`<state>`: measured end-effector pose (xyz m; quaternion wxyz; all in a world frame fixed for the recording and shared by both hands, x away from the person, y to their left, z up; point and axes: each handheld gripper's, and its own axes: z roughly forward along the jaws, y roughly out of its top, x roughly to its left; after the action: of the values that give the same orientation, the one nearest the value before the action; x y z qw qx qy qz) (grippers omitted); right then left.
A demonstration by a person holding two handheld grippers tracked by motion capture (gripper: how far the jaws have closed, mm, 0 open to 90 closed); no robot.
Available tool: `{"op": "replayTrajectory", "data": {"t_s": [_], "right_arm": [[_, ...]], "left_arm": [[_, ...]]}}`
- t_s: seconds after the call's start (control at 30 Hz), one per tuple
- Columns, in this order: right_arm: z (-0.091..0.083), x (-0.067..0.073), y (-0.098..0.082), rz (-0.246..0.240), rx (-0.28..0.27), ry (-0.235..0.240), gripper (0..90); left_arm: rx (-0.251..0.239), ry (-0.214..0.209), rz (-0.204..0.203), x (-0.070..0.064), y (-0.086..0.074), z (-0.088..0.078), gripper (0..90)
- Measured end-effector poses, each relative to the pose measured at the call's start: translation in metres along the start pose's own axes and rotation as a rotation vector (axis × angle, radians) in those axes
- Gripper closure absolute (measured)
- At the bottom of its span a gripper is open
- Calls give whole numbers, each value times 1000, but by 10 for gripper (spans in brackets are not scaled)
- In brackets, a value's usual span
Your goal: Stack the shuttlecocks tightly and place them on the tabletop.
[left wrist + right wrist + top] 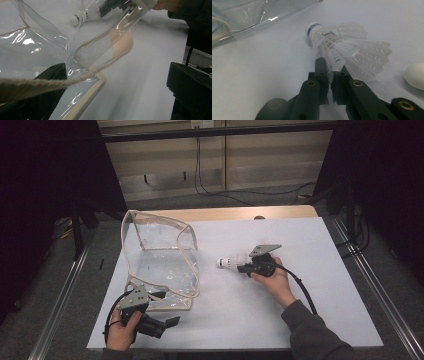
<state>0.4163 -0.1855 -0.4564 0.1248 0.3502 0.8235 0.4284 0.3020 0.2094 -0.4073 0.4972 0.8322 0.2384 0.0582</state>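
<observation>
One white feathered shuttlecock (342,47) lies on the table. One clear plastic bag with cream trim (160,265) stands there. One small white egg-shaped object (415,76) lies nearby.

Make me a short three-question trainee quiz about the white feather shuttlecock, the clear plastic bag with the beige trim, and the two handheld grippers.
1. True or false: the right gripper is shut on the feathers of the white feather shuttlecock.
2. What does the left gripper touch?
A. the clear plastic bag with beige trim
B. the shuttlecock
C. a wooden box
3. Which way does the shuttlecock's cork tip point in the high view?

Key:
1. True.
2. A; it sits at the bag's near corner.
3. Left, toward the bag.
</observation>
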Motion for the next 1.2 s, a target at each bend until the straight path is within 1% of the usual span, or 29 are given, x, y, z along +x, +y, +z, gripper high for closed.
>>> {"op": "replayTrajectory", "data": {"t_s": [0.3, 0.33, 0.43, 0.53, 0.67, 0.77, 0.93, 1.2], "right_arm": [[-1, -1, 0, 17, -8, -10, 748], [-2, -1, -1, 19, -8, -11, 746], [-4, -2, -1, 22, -8, -18, 693], [-7, -3, -1, 33, -13, -20, 681], [-11, -3, -2, 41, -15, -22, 634], [-12, -2, -3, 30, -9, -24, 593], [-18, -2, -2, 25, -8, -31, 553], [-27, -7, -2, 61, -26, -44, 483]], "left_arm": [[4, 1, 2, 0, 0, 0, 32], [3, 1, 0, 0, 0, 0, 32], [4, 2, 2, 0, 1, 0, 32], [0, 2, 1, 0, 1, 0, 32], [2, 3, 2, 0, 1, 0, 32], [-1, 5, 4, 0, 1, 0, 32], [-2, 3, 1, 0, 1, 1, 32], [-4, 6, 0, 0, 1, 1, 32]]}}
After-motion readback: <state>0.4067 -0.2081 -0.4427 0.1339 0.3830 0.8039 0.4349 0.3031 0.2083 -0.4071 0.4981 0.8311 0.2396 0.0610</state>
